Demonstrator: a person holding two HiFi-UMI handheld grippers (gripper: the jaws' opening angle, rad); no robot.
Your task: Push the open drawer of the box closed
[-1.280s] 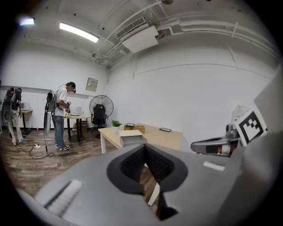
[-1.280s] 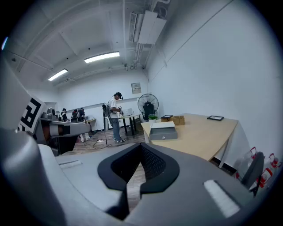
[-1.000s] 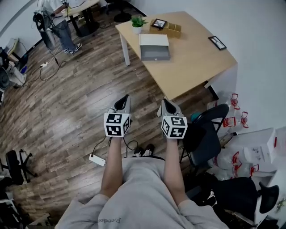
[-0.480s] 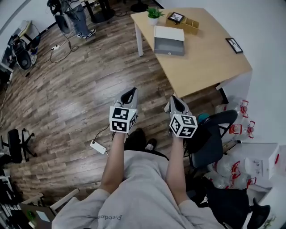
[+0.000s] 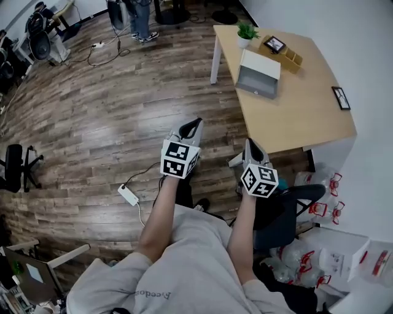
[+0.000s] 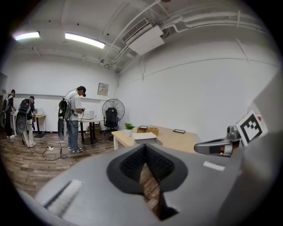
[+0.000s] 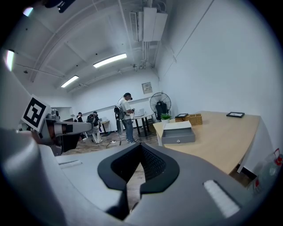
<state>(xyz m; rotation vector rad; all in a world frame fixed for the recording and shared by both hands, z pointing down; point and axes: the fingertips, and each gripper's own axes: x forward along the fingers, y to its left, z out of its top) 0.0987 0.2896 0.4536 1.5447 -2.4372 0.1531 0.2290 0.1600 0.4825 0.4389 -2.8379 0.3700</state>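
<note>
Wooden table (image 5: pixel 307 119), white box (image 5: pixel 263 62), grey drawer (image 5: pixel 253 83) open.

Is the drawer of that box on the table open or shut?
Open: the grey drawer juts out past the white box front.

1. Bare wood floor (image 5: pixel 123 116) stretches ahead of the left gripper (image 5: pixel 191 125) and the right gripper (image 5: pixel 251 145); nothing stands between them and the table (image 5: pixel 307 119).
2. The drawer (image 5: pixel 253 83) front faces the table's floor-side edge, with nothing before it.
3. A plant (image 5: pixel 247 30), a picture frame (image 5: pixel 274 43) and a wooden tray (image 5: pixel 290 57) crowd the tabletop behind the box (image 5: pixel 263 64).
4. A dark chair (image 5: pixel 293 202) stands just beside the right gripper, at the table's near end.
5. A power strip (image 5: pixel 128 195) and its cable lie on the floor near the left arm.
6. People (image 5: pixel 138 15) stand well apart, across the room.
</note>
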